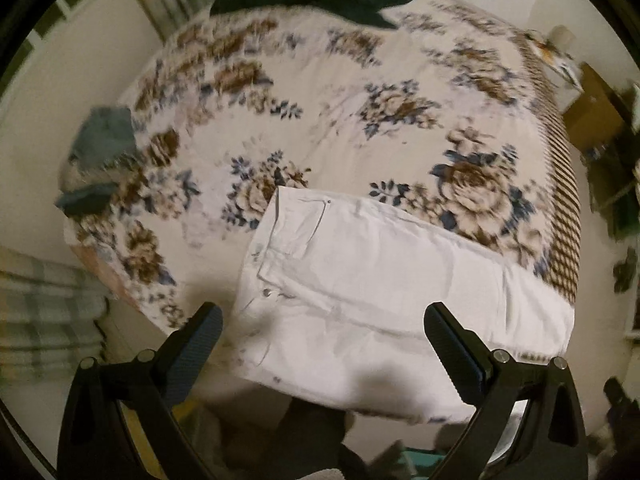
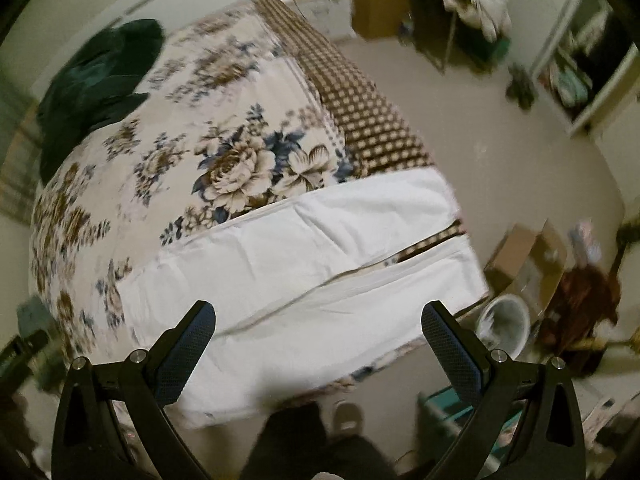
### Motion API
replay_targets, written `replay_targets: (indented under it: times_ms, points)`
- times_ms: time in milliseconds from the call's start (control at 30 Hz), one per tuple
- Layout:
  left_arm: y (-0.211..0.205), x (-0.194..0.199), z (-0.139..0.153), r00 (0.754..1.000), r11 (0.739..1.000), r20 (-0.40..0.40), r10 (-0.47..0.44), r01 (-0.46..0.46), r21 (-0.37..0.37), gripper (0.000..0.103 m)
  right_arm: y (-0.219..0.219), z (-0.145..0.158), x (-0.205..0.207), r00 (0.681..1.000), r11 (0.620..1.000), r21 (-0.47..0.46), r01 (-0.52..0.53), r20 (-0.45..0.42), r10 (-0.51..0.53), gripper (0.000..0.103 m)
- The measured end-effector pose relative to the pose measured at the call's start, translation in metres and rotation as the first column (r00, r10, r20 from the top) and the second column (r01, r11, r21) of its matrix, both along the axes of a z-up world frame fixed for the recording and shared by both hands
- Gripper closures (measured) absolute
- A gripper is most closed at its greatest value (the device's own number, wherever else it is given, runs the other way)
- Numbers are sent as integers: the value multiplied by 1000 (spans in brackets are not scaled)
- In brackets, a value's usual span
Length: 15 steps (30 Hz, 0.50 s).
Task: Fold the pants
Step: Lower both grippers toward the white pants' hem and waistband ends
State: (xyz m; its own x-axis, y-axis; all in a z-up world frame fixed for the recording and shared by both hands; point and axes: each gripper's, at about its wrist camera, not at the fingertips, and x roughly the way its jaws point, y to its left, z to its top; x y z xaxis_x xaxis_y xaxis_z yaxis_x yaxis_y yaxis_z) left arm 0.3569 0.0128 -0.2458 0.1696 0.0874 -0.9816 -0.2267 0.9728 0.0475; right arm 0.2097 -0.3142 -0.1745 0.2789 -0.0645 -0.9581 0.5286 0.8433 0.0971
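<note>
Pants, white, are lying flat on the bed, along its near edge, waistband toward one end and legs running toward the checked border. In the right wrist view the two legs are lying side by side with a narrow gap between them that is showing the border, so the lengthwise fold is looking not yet done. Left gripper is hovering over the waistband end with its jaws wide and holding nothing; right gripper is hovering over the legs, equally wide and empty. By my judgement the garment is laid out and the first fold is about to begin: each gripper is needing to drop to an outer edge, pinch the cloth, and carry one leg over the other while keeping the seams lined up. No brand, label or writing is readable anywhere; both views are blurring slightly. A dark green garment is sitting well apart, at the far side of the bed
</note>
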Motion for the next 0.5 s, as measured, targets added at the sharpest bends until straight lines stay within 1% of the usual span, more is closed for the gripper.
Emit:
replay_targets:
  times_ms: [33,67,100,133,167,200,267,300,333,400,433,467,500]
  points:
    - [5,11,-11,1000,1000,-19,21,-21,-8,0,-9,-19,24,999,999,23,32,-16,-31,0]
    - [13,29,-31,997,998,-52,61,-63,-25,0,-15,-35,42,998,998,34,57,-29,-56,0]
    - [19,43,-49,992,994,-85,95,-99,-40,0,-22,-55,62,996,995,48,86,-42,-83,0]
    - [24,53,-64,986,991,-112,120,-126,-50,0,-28,-69,76,993,993,54,104,-54,-101,0]
    - [29,67,-85,976,984,-153,155,-166,-57,0,-36,-91,94,989,990,54,133,-78,-129,0]
    - [34,79,-107,963,977,-192,188,-203,-62,0,-45,-114,112,983,985,57,161,-102,-155,0]
    - [43,100,-145,936,961,-255,243,-269,-71,0,-59,-149,135,974,979,65,193,-135,-183,0]
    - [47,111,-167,917,948,-289,275,-309,-76,0,-68,-174,150,967,975,62,212,-160,-200,0]
    - [49,120,-183,904,939,-310,296,-334,-79,0,-76,-194,160,960,972,60,228,-179,-214,0]
    - [54,137,-220,869,913,-355,345,-399,-87,0,-94,-234,176,942,962,56,266,-226,-247,0]
    - [56,146,-239,849,899,-376,371,-429,-82,0,-105,-258,186,932,955,65,290,-246,-266,0]
    - [58,154,-258,830,884,-393,397,-461,-80,0,-113,-274,190,923,948,73,309,-263,-281,0]
    - [60,162,-271,818,874,-400,413,-480,-80,0,-121,-293,197,914,941,79,328,-277,-296,0]
